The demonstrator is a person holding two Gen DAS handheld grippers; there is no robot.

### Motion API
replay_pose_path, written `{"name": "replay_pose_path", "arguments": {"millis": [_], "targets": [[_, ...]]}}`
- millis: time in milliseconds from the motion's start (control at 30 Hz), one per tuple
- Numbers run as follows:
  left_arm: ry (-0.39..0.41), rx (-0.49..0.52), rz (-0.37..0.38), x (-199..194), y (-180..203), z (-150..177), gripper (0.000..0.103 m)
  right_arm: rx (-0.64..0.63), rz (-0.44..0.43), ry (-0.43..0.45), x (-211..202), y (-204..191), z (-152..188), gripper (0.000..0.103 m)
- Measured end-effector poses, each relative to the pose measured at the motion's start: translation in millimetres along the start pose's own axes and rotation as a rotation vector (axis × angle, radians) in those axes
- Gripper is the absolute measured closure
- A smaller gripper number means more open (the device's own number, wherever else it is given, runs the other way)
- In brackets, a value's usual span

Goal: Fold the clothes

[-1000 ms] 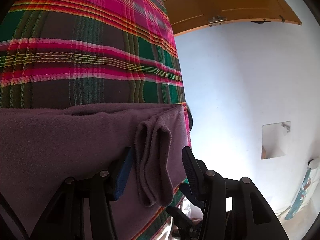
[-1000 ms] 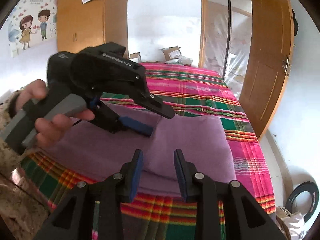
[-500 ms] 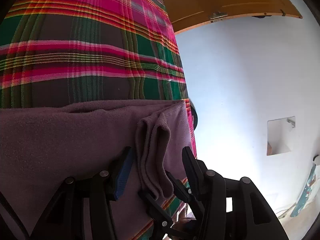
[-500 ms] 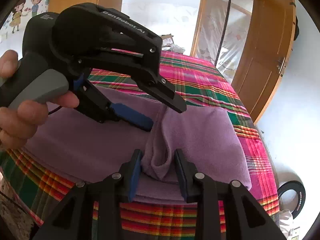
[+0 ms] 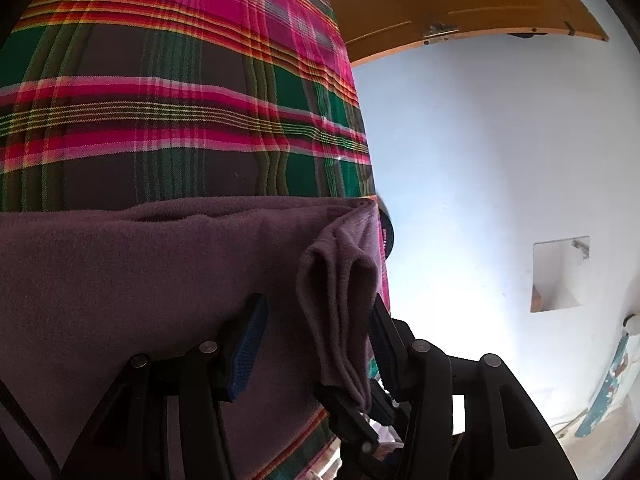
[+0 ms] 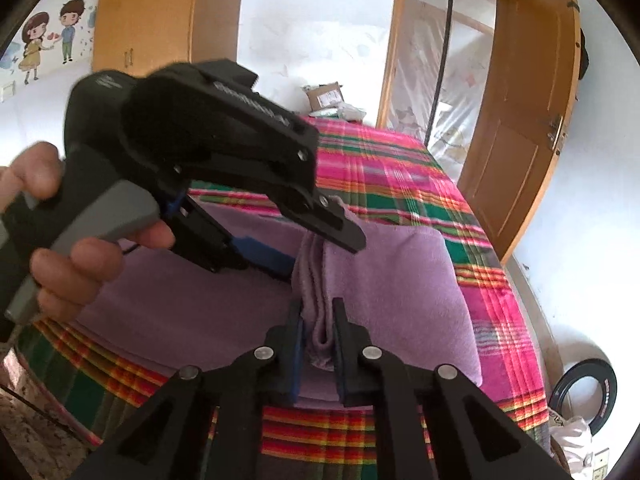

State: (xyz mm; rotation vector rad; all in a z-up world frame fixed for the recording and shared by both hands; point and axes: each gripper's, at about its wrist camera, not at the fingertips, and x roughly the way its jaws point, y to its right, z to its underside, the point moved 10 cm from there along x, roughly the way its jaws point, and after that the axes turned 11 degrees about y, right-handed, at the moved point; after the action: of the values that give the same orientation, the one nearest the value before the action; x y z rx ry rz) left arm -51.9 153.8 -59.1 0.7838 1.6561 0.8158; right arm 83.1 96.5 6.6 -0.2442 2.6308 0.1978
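Note:
A purple garment (image 5: 140, 280) (image 6: 400, 288) lies on a plaid bed cover (image 5: 160, 100) (image 6: 400, 168). Part of it is gathered into a raised fold (image 5: 340, 300) (image 6: 316, 280). My left gripper (image 5: 316, 304) (image 6: 322, 256), held by a hand (image 6: 60, 264), stands open and straddles the fold; the cloth lies against its right finger. My right gripper (image 6: 318, 306) (image 5: 360, 400) has its jaws closing on the fold's lower end, and the pads press the cloth between them.
A wooden door (image 6: 528, 140) (image 5: 440, 0) stands open to the right of the bed, against a white wall. A wardrobe (image 6: 148, 28) and a cardboard box (image 6: 326, 96) are at the far end. A black ring (image 6: 584, 388) lies on the floor at the bed's right.
My right gripper came forward over the fold and its jaws narrowed from wide open until they pinch it. The fold now stands taller. The left gripper stayed open in place.

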Motion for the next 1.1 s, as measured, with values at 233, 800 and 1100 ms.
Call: {"name": "replay_pose_path", "arguments": {"millis": [233,800,1100], "targets": [[0.031,-0.062,0.035,-20.5,-2.0,-2.1,0.052,-0.033,-0.044,0.03,-0.3,-17.2,-15.7,0.091],[0.16,-0.023,-0.049,-73.2,-22.5,-14.8,0.061,-0.056,-0.177,0.046,15.9,-77.9,-31.6,0.091],[0.171,-0.065,-0.087,-80.3,-46.1,-14.2,0.061,-0.067,-0.188,0.015,32.7,-92.4,-19.2,0.091]]}}
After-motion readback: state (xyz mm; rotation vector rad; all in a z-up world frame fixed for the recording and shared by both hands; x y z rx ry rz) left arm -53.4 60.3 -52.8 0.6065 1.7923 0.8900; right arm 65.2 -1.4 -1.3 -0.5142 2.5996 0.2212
